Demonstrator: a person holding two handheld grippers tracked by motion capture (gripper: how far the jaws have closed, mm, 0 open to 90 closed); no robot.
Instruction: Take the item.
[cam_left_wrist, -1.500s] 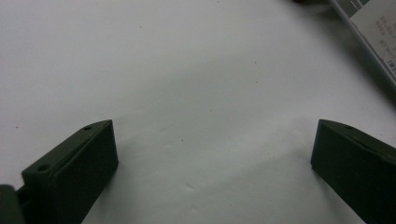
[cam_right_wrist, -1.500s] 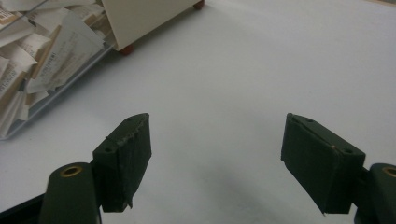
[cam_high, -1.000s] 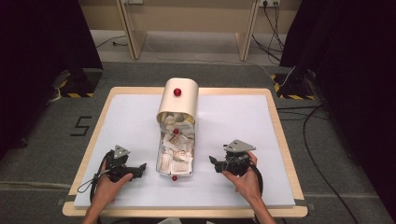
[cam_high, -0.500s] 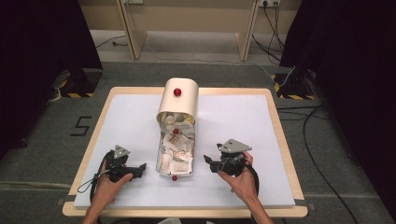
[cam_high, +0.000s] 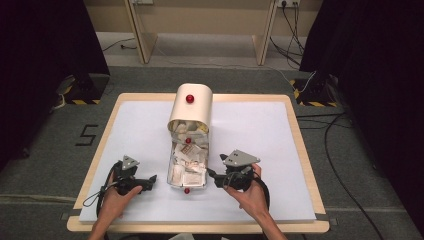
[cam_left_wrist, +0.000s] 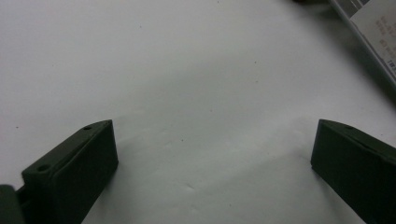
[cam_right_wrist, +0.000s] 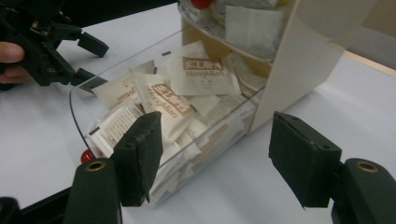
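A cream box (cam_high: 190, 111) with a rounded top and a red knob (cam_high: 189, 98) stands mid-table. A clear drawer (cam_high: 173, 150) is pulled out of it toward me, full of several paper sachets (cam_high: 189, 161), with a small red knob (cam_high: 186, 190) at its front. My right gripper (cam_high: 213, 178) stands open just right of the drawer; in the right gripper view its jaws (cam_right_wrist: 219, 149) frame the drawer's side wall (cam_right_wrist: 79, 116) and the sachets (cam_right_wrist: 187, 74). My left gripper (cam_high: 149, 183) rests open on the table left of the drawer, with nothing between its fingers (cam_left_wrist: 79, 168).
A white sheet (cam_high: 250, 130) covers the table, which has a wooden rim (cam_high: 300, 145). A corner of the drawer (cam_left_wrist: 373, 32) shows at the top right of the left gripper view. The left gripper (cam_right_wrist: 46, 42) appears beyond the drawer in the right gripper view.
My right gripper has moved left, closer to the drawer's side. The left gripper and the drawer have stayed where they were.
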